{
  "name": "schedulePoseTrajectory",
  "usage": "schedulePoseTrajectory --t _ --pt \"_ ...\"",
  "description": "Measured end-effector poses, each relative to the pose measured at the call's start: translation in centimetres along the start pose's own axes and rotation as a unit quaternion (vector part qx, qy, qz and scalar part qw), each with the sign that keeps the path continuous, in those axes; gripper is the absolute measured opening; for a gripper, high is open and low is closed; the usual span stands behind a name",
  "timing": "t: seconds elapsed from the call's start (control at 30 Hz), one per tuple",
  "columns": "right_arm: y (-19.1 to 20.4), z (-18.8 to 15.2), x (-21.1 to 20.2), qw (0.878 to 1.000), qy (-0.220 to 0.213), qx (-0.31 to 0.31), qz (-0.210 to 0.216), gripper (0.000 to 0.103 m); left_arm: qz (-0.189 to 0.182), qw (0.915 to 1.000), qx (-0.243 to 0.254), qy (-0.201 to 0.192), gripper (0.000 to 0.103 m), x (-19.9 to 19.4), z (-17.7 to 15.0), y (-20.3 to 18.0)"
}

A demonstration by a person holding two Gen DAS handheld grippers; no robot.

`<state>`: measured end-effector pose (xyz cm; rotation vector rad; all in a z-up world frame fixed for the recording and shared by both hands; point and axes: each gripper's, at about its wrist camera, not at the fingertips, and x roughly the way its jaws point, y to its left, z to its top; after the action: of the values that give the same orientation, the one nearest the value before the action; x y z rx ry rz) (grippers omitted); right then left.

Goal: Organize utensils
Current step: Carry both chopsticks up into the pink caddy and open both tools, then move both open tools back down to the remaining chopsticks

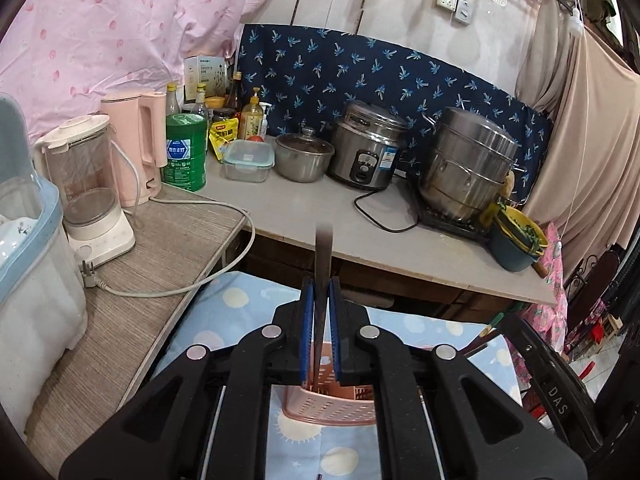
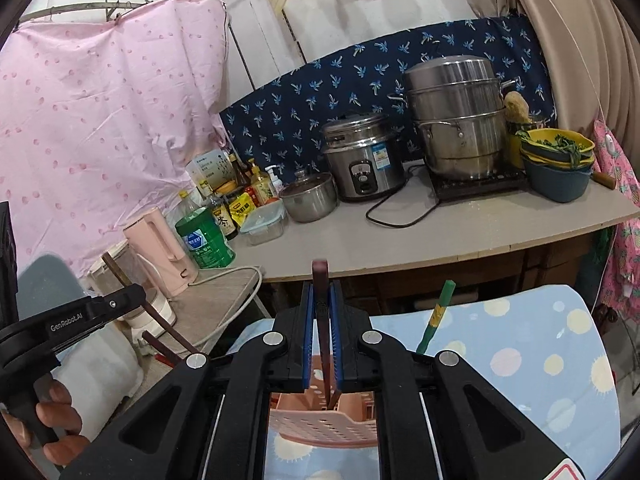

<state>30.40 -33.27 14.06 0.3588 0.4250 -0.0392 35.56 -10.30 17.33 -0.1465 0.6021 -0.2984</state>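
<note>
My left gripper is shut on a dark brown chopstick that stands upright, its lower end in a pink perforated utensil holder below the jaws. My right gripper is shut on another dark brown chopstick, also upright, its lower end in the same pink holder. The left gripper with its chopstick also shows at the left of the right wrist view. A green chopstick leans just right of the right gripper. The holder stands on a blue dotted cloth.
A grey counter behind carries a rice cooker, a steamer pot, a small lidded pot, a plastic box, bottles and stacked bowls. A lower side table holds a blender, pink kettle and loose cord.
</note>
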Motion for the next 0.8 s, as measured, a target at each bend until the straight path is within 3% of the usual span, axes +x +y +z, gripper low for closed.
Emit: schedulePoseTrajectory --t 0.07,0.17,0.23,0.37,0.5,0.8 --pt "-0.2 -0.4 -0.4 1.0 0.0 -0.002 -0.005 0.019 0.006 1.0 0.003 -0.004 0.01 -0.4 -0.4 0.0" --pt "-0.4 -0.8 -1.7 1.0 -0.005 0.001 -0.007 0.033 0.013 0.9998 0.002 -0.012 0.034 -1.5 -0.8 0.1" --pt "-0.4 -1.0 -2.8 1.0 -0.009 0.001 -0.007 0.035 0.022 0.9994 0.006 -0.024 0.048 -2.6 -1.2 -0.1" --pt "-0.2 -1.6 -5.2 1.0 -0.013 -0.006 -0.007 0.043 0.039 0.9986 0.025 -0.026 0.049 -4.6 -2.3 -0.6" --pt "0.1 -3.1 -7.8 1.0 -0.013 -0.014 -0.007 0.047 0.045 0.9982 0.029 -0.027 0.059 -6.8 -3.8 -0.6" --pt "0.6 -6.6 -12.6 1.0 -0.001 -0.018 -0.005 0.048 0.049 0.9978 0.041 -0.016 0.06 -10.2 -7.1 -0.6"
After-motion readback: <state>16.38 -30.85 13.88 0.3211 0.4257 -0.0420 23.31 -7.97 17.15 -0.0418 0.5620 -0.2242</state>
